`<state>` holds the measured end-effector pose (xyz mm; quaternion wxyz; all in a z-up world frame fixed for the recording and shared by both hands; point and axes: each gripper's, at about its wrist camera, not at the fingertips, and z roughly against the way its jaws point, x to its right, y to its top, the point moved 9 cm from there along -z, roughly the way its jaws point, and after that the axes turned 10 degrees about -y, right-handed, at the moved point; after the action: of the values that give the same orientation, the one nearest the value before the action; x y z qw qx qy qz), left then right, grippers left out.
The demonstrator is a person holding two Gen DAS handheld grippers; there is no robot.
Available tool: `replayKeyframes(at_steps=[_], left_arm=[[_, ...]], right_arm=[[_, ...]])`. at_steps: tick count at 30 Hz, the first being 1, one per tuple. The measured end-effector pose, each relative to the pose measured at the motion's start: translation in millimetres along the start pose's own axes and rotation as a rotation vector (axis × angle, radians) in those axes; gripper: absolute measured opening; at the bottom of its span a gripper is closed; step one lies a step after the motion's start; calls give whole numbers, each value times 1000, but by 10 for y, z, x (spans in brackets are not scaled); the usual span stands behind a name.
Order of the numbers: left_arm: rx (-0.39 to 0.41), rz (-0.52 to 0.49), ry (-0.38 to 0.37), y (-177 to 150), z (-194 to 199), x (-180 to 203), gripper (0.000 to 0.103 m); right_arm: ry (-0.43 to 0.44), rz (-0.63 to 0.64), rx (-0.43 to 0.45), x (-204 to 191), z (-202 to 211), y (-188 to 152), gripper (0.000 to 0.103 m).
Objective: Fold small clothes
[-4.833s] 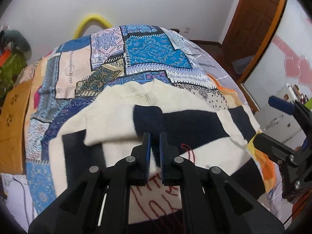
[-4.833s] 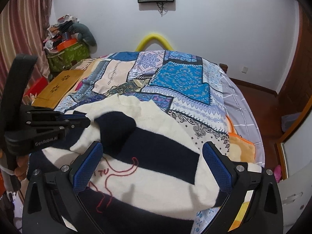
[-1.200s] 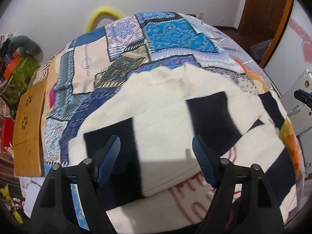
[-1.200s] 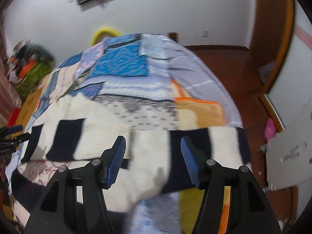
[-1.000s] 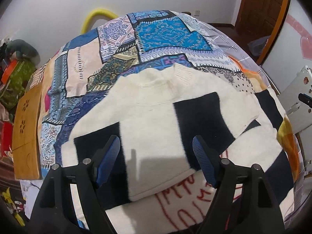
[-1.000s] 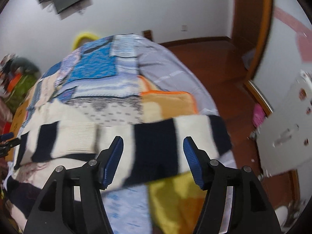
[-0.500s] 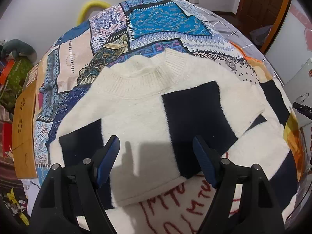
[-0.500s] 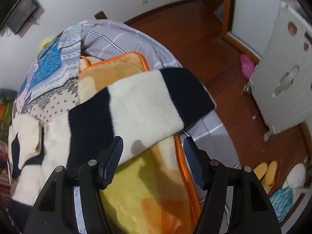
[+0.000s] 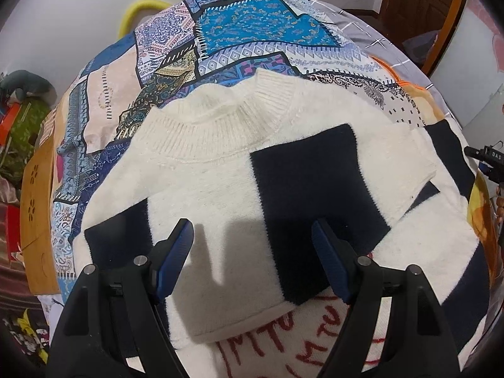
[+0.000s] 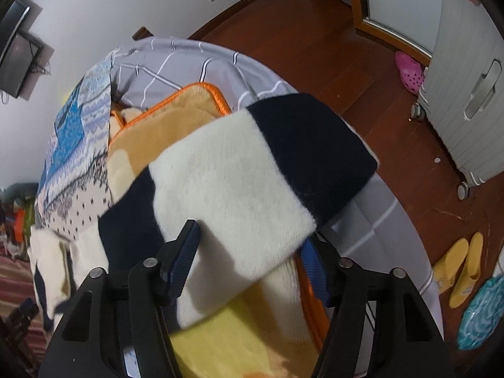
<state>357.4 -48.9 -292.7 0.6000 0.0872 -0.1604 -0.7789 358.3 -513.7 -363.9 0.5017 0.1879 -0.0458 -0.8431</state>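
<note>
A cream and navy striped sweater [image 9: 220,163] with red stitching lies flat on the patchwork bedspread [image 9: 258,28]. One sleeve [image 9: 308,189] is folded across its chest. My left gripper [image 9: 250,242] hovers open just above that folded sleeve, nothing between its pads. The other sleeve [image 10: 239,182] stretches out over a yellow blanket toward the bed's edge. My right gripper [image 10: 249,245] straddles this sleeve's near edge, jaws closing. One finger [image 10: 186,249] is over the cloth. The other finger [image 10: 312,264] is partly hidden beneath the edge. A wide gap still separates the pads.
An orange-trimmed yellow blanket [image 10: 176,116] lies under the sleeve on a grey striped sheet [image 10: 195,63]. Past the bed edge is wooden floor with a grey suitcase [image 10: 466,94], a pink slipper [image 10: 409,72] and yellow slippers [image 10: 460,267]. A wooden board [image 9: 37,195] flanks the bed's left.
The right gripper dropped and rolled down onto the outstretched sleeve at the bed's edge, its jaws narrowing around it. The left gripper, earlier shut on the other sleeve, sank slightly, still open.
</note>
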Motion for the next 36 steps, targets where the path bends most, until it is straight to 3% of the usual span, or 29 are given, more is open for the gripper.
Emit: replayKeyframes(at_steps=[3, 6, 17, 27, 36], left_arm=[[1, 6, 1, -4, 5, -25, 77], [7, 15, -2, -9, 35, -52, 77], [77, 41, -22, -42, 387, -145, 77], [177, 67, -31, -124, 845, -301, 77], [236, 66, -22, -297, 1140, -476, 77]], right_arm=[[14, 8, 9, -71, 29, 50, 31], [-33, 57, 60, -142, 150, 124, 15], [57, 147, 212, -644, 881, 310, 8], [175, 392, 336, -1821, 1608, 115, 7], [291, 573, 361, -2937, 1837, -350, 7]])
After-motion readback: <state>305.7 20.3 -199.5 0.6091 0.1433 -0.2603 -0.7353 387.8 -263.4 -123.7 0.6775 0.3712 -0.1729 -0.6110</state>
